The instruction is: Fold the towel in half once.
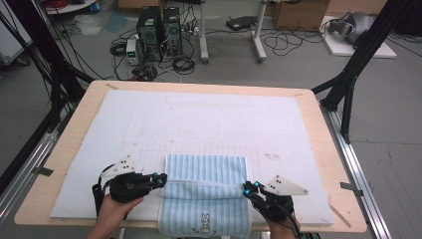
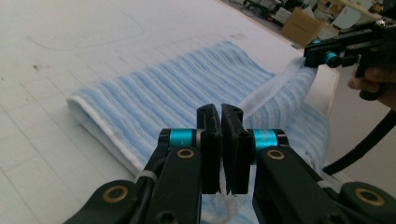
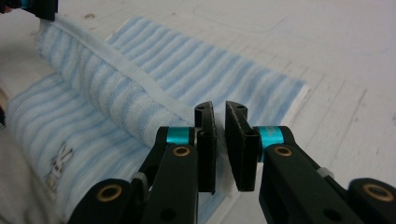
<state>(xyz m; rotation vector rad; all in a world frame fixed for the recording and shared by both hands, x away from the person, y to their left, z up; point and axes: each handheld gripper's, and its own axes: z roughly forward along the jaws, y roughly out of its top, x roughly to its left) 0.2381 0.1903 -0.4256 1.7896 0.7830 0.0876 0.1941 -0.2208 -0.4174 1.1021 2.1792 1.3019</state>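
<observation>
Two tongs, left point(image 1: 160, 180) and right point(image 1: 247, 188), pinch one striped towel point(image 1: 206, 172).

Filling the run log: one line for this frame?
object: striped towel | left gripper: shut on towel edge | right gripper: shut on towel edge | state: edge lifted, mid-fold

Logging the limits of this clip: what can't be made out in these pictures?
- Towel near end: high view, cut off by the bottom edge past the rabbit mark.
- How much cloth the left tongs pinch: left gripper view, hidden between the jaws.
- Same for the right tongs, right gripper view.
- Pencil markings on the mat: too faint.
</observation>
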